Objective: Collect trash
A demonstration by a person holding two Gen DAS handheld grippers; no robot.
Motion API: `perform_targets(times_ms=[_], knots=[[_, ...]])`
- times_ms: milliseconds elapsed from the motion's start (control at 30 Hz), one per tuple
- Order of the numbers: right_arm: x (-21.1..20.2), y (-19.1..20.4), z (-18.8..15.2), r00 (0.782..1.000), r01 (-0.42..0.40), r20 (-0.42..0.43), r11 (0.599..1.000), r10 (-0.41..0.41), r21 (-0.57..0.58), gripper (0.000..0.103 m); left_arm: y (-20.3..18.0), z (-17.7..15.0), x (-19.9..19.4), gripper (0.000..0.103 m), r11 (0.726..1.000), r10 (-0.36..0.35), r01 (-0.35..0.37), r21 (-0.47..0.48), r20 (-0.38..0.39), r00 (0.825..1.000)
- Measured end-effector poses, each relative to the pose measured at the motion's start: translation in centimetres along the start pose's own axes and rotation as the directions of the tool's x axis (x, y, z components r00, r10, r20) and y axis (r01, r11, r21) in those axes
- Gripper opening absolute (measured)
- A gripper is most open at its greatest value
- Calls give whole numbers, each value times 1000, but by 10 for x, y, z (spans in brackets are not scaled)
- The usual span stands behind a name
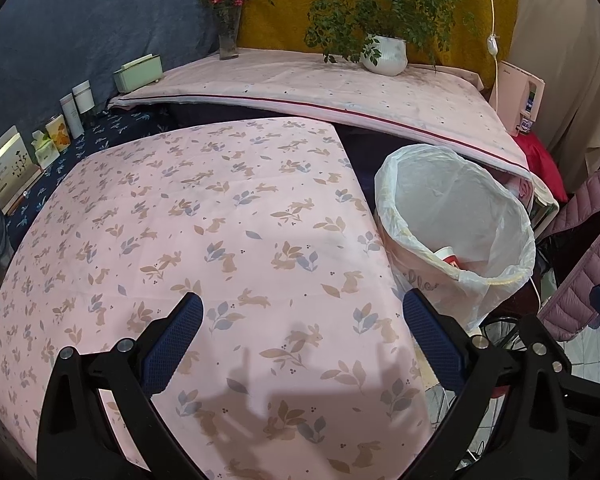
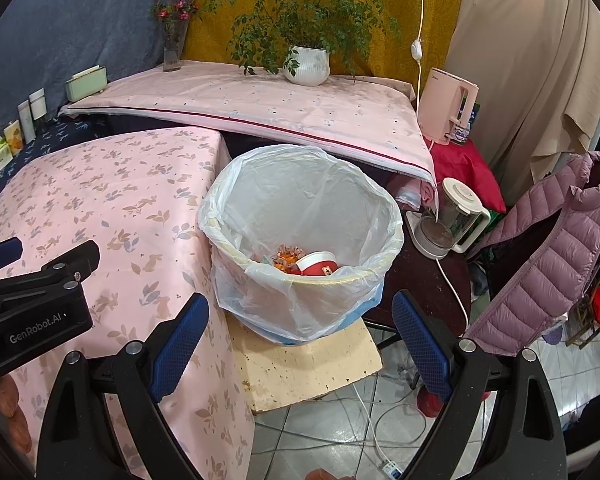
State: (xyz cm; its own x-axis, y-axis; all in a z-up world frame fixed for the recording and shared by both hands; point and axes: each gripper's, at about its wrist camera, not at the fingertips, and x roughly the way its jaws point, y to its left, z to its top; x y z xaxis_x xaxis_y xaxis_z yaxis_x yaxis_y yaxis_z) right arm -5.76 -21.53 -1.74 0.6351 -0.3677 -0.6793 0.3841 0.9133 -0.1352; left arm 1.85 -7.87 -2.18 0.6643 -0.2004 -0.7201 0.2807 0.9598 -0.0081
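Observation:
A trash bin lined with a clear plastic bag stands on a cream stool beside the table. Inside it lie a red and white cup and an orange wrapper. My right gripper is open and empty, just in front of the bin. My left gripper is open and empty above the pink rabbit-print tablecloth. In the left wrist view the bin is at the right, with the cup inside. The left gripper's body shows at the left of the right wrist view.
A higher table at the back holds a potted plant, a flower vase and a green box. A pink kettle, a glass kettle and a mauve jacket are at the right. Cables lie on the tiled floor.

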Motion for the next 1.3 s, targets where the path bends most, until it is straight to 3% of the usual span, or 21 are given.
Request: perform_targets(times_ms=[1300], knots=[[0, 0, 0, 1000, 1, 1, 1000, -1, -1, 89, -3, -1, -1, 95, 1000, -2, 2, 7, 1, 1000]])
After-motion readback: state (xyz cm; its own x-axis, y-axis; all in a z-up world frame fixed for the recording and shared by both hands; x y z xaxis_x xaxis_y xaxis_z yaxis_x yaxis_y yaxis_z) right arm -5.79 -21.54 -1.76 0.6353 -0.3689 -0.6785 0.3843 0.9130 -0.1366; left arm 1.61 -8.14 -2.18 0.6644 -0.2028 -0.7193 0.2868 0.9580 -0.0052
